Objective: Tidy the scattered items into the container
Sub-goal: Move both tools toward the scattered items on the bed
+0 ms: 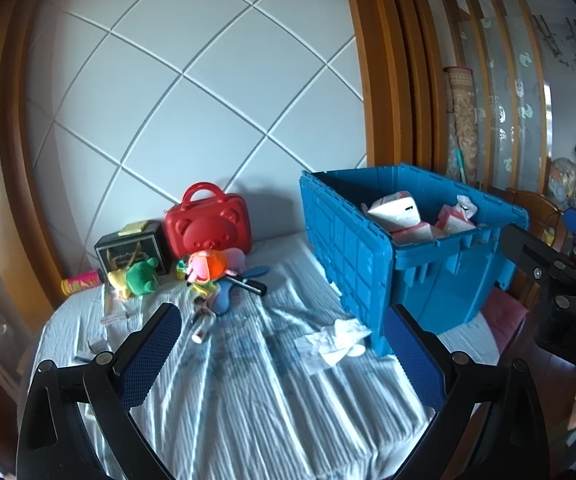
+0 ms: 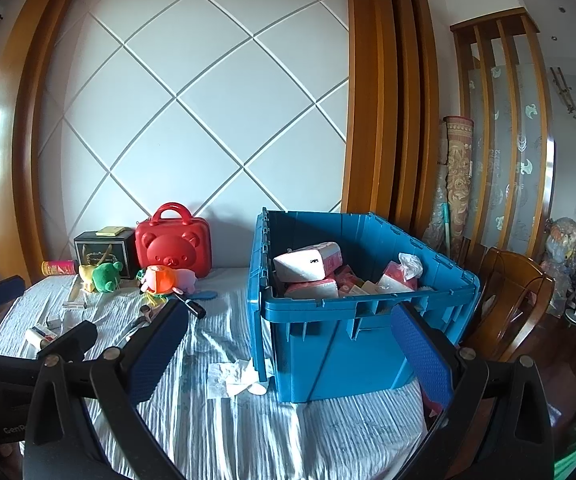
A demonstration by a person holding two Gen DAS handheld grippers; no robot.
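Observation:
A blue plastic crate [image 1: 372, 256] [image 2: 328, 332] stands on the bed at the right and holds several white and pink tissue packs [image 2: 308, 264]. Scattered at the far left lie a red bear case [image 1: 207, 222] [image 2: 173, 240], a black box [image 1: 133, 246], a green plush [image 1: 139, 278] [image 2: 105, 276], a pink and orange plush [image 1: 207, 266] [image 2: 163, 278], a yellow-pink tube [image 1: 81, 282], small bottles [image 1: 201, 326] and a black marker [image 1: 247, 284]. A crumpled white wrapper [image 1: 334, 340] [image 2: 233, 378] lies by the crate. My left gripper [image 1: 283, 354] is open and empty above the bedsheet. My right gripper [image 2: 292, 352] is open and empty before the crate.
The bed has a striped pale blue sheet [image 1: 247, 400] and a white quilted headboard wall [image 1: 191, 100] in a wooden frame. A wooden chair [image 2: 516, 304] stands right of the bed. Rolled rugs [image 2: 454, 184] lean by a wooden screen. Clutter sits at the far right.

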